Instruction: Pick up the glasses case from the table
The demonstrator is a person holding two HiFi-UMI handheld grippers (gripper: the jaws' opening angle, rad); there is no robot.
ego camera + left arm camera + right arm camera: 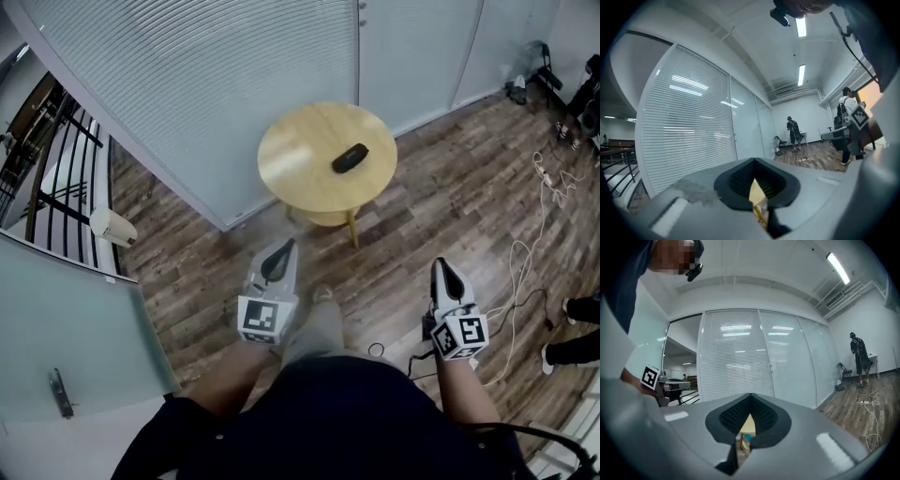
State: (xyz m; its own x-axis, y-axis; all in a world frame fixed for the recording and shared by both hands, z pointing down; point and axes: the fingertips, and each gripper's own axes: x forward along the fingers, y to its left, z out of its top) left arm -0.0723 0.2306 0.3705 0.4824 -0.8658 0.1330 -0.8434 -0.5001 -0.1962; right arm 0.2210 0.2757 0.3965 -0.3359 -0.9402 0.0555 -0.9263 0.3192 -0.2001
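A black glasses case point(350, 157) lies on the right half of a round light-wood table point(295, 164) in the head view, well ahead of both grippers. My left gripper point(284, 246) hovers over the wooden floor short of the table, jaws together and empty. Further right my right gripper point(441, 265) is held low, also shut on nothing. In the left gripper view the closed jaws point(757, 178) leave a slit showing a sliver of the table point(758, 193). The right gripper view shows the same: shut jaws point(749, 416) with the table point(748, 425) beyond.
A glass wall with blinds point(187, 84) curves behind the table. Cables and a power strip point(544, 173) trail over the floor at right. A white bin point(112, 226) and a railing stand at left, a glass door point(59, 392) near left. A person point(793, 133) stands far off.
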